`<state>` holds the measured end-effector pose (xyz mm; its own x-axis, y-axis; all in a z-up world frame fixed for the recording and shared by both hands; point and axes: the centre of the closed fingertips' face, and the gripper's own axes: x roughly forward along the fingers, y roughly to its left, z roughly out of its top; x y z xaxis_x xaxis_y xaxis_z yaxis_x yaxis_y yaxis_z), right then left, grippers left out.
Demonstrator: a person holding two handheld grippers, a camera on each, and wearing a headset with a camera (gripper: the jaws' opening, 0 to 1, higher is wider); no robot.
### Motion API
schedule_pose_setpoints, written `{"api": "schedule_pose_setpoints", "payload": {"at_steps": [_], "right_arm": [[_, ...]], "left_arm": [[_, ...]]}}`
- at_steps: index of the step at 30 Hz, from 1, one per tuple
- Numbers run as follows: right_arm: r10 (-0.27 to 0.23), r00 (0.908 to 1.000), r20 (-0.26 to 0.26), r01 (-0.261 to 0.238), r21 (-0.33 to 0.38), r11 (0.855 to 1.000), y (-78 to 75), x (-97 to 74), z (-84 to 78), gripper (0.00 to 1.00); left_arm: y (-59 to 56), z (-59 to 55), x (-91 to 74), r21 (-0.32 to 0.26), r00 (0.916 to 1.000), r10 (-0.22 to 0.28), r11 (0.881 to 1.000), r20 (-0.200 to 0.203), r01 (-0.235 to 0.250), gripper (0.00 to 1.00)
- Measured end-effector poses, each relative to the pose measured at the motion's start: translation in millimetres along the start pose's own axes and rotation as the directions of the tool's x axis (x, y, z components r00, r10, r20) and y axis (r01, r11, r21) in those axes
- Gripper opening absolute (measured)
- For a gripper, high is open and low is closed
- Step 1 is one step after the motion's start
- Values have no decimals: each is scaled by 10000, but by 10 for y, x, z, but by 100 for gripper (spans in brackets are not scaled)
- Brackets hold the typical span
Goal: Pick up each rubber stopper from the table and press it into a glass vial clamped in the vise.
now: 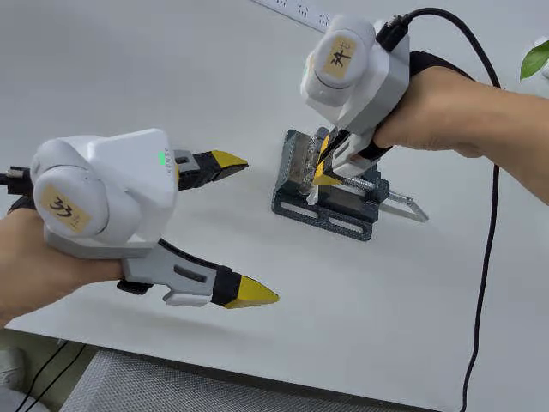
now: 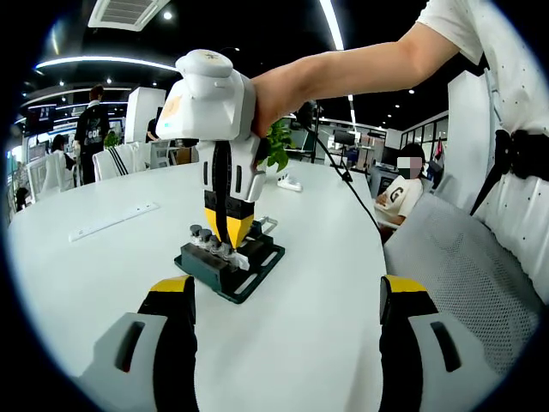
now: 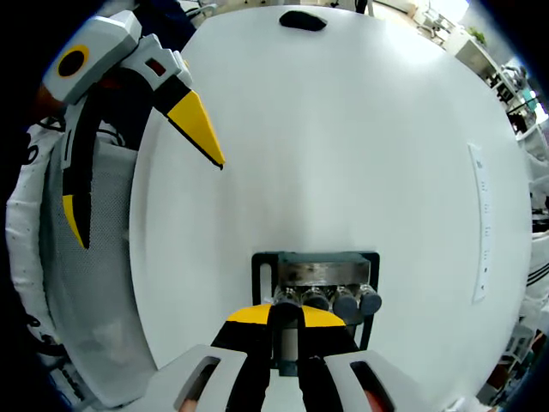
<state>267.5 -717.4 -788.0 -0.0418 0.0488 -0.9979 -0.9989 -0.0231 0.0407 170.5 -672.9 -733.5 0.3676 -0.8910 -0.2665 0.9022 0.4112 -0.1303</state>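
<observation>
A small dark vise (image 1: 330,206) stands on the white table (image 1: 171,77) and clamps a row of glass vials (image 1: 305,163). In the right gripper view the two right-hand vials (image 3: 357,300) carry dark grey stoppers. My right gripper (image 1: 326,174) points down with its yellow tips at the tops of the vials, jaws shut; I see nothing between them. From the left gripper view it stands upright over the vise (image 2: 232,268). My left gripper (image 1: 244,227) hovers left of the vise, jaws wide open and empty. Its fingers (image 3: 197,129) show at the upper left.
A black cable (image 1: 489,257) trails from the right gripper across the table's right side. A white power strip (image 1: 296,10) lies at the far edge, and a green leaf (image 1: 533,58) shows at the far right. The table's near edge (image 1: 257,378) runs below my left hand. People (image 2: 90,129) are behind.
</observation>
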Motion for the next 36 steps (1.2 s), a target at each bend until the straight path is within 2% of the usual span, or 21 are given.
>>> {"api": "schedule_pose_setpoints", "payload": {"at_steps": [4,6,22,27,29,36], "right_arm": [[-48,9995,311,42,199,9998,-30,6,7,7],[-74,9991,427,66,207,9998,11,5,5,7],[-142,9967,801,116,324,9994,-4,7,21,8],[-201,9956,919,169,355,9992,12,-33,26,9],[-275,9945,1007,232,430,9988,-12,-51,31,13],[-444,9877,1501,349,651,9973,-36,-194,19,10]], "left_arm": [[7,-1,-17,-8,10000,55,10000,-24,-55,87],[10,-12,-21,-41,10000,59,10000,-28,-59,87],[26,-52,-23,-80,10000,26,10000,-18,-27,88],[22,-55,-21,-71,10000,32,10000,-50,-32,87],[17,-54,-20,-74,10000,24,10000,-50,-25,87],[11,-58,-20,-89,9999,30,10000,-108,-31,87]]}}
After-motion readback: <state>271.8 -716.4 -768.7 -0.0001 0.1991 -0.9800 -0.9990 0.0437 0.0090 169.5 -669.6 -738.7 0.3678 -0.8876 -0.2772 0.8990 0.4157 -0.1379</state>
